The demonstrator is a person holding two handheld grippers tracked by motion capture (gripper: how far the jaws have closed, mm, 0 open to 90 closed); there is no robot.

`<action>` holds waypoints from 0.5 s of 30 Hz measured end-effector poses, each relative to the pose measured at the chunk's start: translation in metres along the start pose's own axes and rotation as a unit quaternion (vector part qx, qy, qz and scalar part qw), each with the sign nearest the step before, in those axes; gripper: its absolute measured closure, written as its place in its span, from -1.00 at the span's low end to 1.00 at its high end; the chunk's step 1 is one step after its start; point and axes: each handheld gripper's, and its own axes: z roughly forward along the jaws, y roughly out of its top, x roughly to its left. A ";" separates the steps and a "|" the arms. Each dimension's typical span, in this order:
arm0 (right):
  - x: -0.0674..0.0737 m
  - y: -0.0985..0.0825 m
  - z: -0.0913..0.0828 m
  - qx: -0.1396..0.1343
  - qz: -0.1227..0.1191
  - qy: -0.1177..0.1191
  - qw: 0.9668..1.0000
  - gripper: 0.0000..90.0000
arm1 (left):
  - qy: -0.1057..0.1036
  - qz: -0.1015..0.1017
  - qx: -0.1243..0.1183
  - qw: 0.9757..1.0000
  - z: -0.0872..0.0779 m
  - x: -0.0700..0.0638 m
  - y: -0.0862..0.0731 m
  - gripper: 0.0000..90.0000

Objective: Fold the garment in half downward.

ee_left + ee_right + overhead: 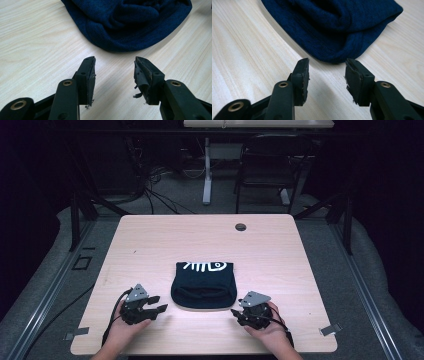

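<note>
Resting low at the near edge of the table (pixel 150 240), the left gripper (pixel 155 310) and right gripper (pixel 237 315) are held wide open with nothing between, so the folded dark blue hat (pixel 203 287) just beyond can likely be reached from both sides.

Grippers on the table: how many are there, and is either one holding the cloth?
2. The left gripper sits left of the folded navy cloth, the right gripper to its right; both open, holding nothing.
</note>
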 end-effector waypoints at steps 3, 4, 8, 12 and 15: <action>0.000 -0.002 0.002 -0.001 0.005 0.002 1.000 0.19 | -0.001 0.002 -0.002 1.000 0.002 -0.002 0.000 0.14; 0.001 -0.002 0.002 -0.002 0.001 -0.003 1.000 0.19 | 0.001 0.007 0.000 1.000 0.002 -0.003 0.000 0.14; 0.002 -0.002 0.002 -0.006 0.002 -0.003 1.000 0.19 | 0.005 0.019 0.004 1.000 0.004 -0.005 -0.001 0.14; 0.004 -0.003 0.004 -0.004 -0.002 0.000 1.000 0.19 | 0.005 0.021 0.004 1.000 0.005 -0.006 0.000 0.13; 0.005 -0.004 0.007 -0.002 0.000 0.002 1.000 0.19 | 0.005 0.023 0.005 1.000 0.005 -0.007 0.000 0.12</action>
